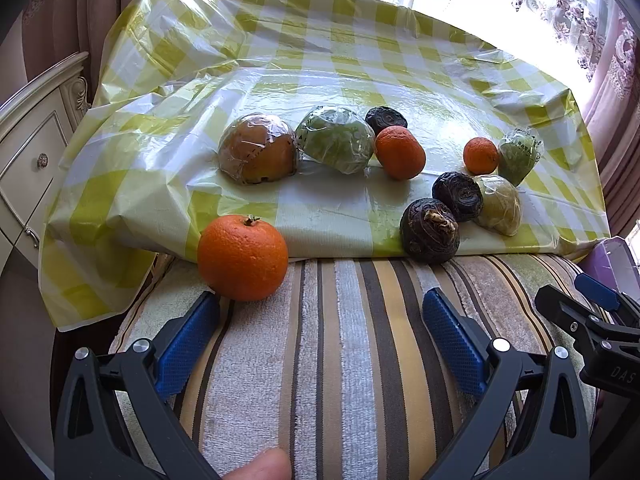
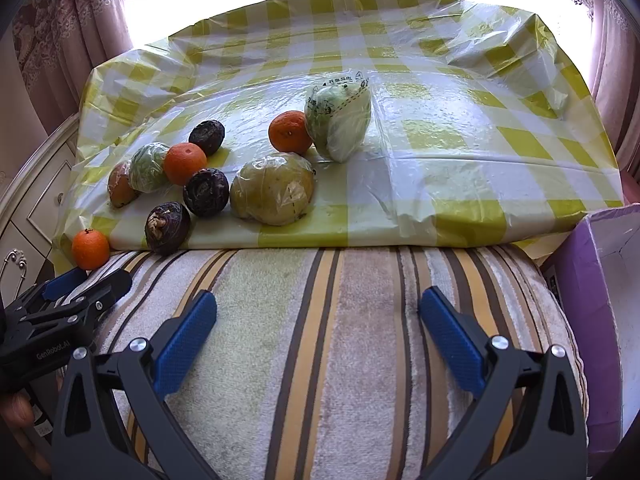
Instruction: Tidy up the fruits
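We held both tongs tilted downward over the striped cushion (image 2: 320, 340). Our left tongs (image 1: 320, 320) gaped wide and empty, an orange (image 1: 242, 258) just beside their left tip. Our right tongs (image 2: 318, 320) gaped likewise, with the other fruits farther off on the checked plastic sheet (image 2: 480, 140).

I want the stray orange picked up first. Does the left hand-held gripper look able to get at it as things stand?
Probably yes. The orange sits alone on the striped cushion, just beyond the left hand-held gripper, whose jaws stand wide open and empty. Nothing lies between them.
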`<state>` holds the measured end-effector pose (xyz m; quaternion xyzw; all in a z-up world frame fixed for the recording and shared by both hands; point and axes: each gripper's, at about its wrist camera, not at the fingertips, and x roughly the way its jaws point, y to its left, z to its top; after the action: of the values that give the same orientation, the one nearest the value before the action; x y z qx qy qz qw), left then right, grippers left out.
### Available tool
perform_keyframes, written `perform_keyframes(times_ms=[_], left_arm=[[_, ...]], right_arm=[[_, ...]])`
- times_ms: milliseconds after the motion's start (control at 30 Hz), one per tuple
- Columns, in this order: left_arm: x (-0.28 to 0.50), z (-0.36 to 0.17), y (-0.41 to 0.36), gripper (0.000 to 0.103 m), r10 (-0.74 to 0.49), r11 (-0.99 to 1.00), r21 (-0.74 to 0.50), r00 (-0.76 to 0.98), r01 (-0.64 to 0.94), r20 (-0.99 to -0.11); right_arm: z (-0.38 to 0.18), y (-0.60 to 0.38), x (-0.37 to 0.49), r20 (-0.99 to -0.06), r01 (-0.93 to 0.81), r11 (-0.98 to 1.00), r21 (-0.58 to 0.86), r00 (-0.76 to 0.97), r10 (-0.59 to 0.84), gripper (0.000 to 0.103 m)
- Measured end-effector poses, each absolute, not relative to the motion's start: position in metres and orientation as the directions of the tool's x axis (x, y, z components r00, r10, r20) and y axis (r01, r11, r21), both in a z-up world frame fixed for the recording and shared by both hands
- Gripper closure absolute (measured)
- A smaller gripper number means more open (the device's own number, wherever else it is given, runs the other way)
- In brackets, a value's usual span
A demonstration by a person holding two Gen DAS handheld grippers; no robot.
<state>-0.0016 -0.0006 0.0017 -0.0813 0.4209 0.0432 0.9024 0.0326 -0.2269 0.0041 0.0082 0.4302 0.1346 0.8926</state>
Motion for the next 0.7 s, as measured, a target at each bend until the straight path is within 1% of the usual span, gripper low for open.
perform_keyframes(times_ms=[700], left_arm=[[-0.0007, 0.0016, 0.0007, 0.005, 0.003, 0.982, -0.12, 0.642, -0.148, -0.767]], right_arm=[[0.0034, -0.2266, 0.0327, -0.764, -0.233, 0.964, 0.131, 0.595, 0.248, 0.001]])
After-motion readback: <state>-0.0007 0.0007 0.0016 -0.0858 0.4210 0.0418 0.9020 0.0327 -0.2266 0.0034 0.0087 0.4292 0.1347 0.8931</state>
